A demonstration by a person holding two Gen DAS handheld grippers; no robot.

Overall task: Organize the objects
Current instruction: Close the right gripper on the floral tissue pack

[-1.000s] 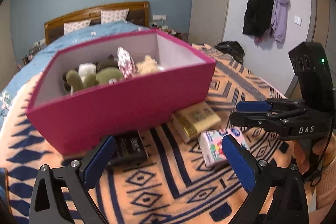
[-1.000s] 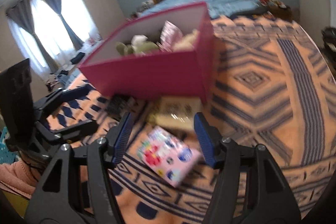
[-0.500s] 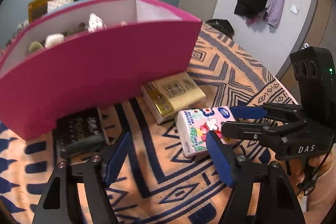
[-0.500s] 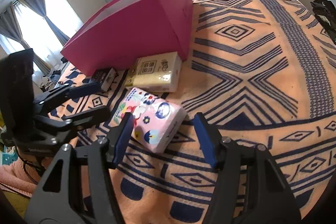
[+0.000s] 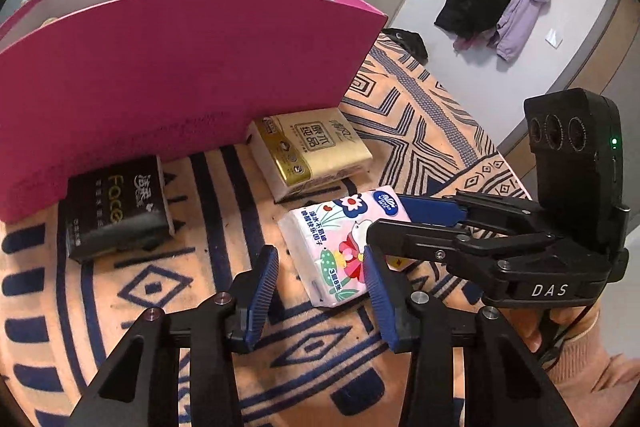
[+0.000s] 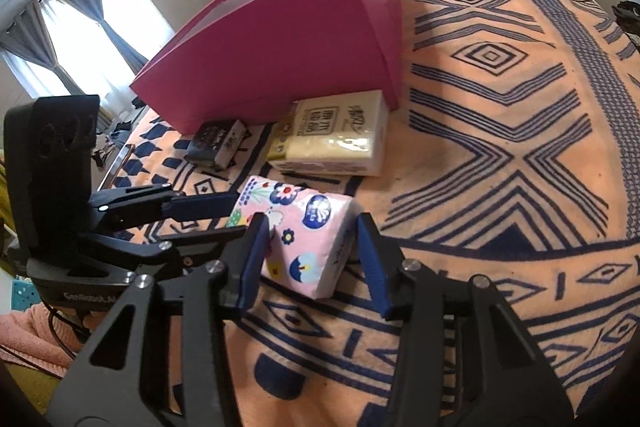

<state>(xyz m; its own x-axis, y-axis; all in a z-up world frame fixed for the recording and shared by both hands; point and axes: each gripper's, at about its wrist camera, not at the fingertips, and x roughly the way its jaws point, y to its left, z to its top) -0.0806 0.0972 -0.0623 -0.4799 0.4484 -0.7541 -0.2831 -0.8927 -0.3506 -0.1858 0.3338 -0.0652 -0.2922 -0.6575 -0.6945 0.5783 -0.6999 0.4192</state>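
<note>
A pink flowered tissue pack [image 5: 340, 239] [image 6: 308, 227] lies on the orange patterned blanket, in front of the pink box [image 5: 180, 67] [image 6: 288, 39]. My left gripper [image 5: 320, 279] [image 6: 236, 223] is low over the pack's near corner and its jaws are closing. One pad is at the pack's edge, the other stands clear of it. My right gripper [image 6: 314, 251] [image 5: 390, 219] straddles the same pack from the other end. Its jaws are closing too, with a gap still showing on the right side.
A yellow tissue pack [image 5: 316, 151] [image 6: 336, 139] and a black one [image 5: 116, 203] [image 6: 216, 143] lie against the box's front wall. The blanket [image 6: 500, 147] stretches to the right. Coats [image 5: 492, 3] hang on the far wall. A hand [image 5: 536, 331] holds the right gripper.
Both grippers have sunk toward the blanket and come in around the pink pack. The left jaws have narrowed from wide apart, and the right jaws have narrowed a little.
</note>
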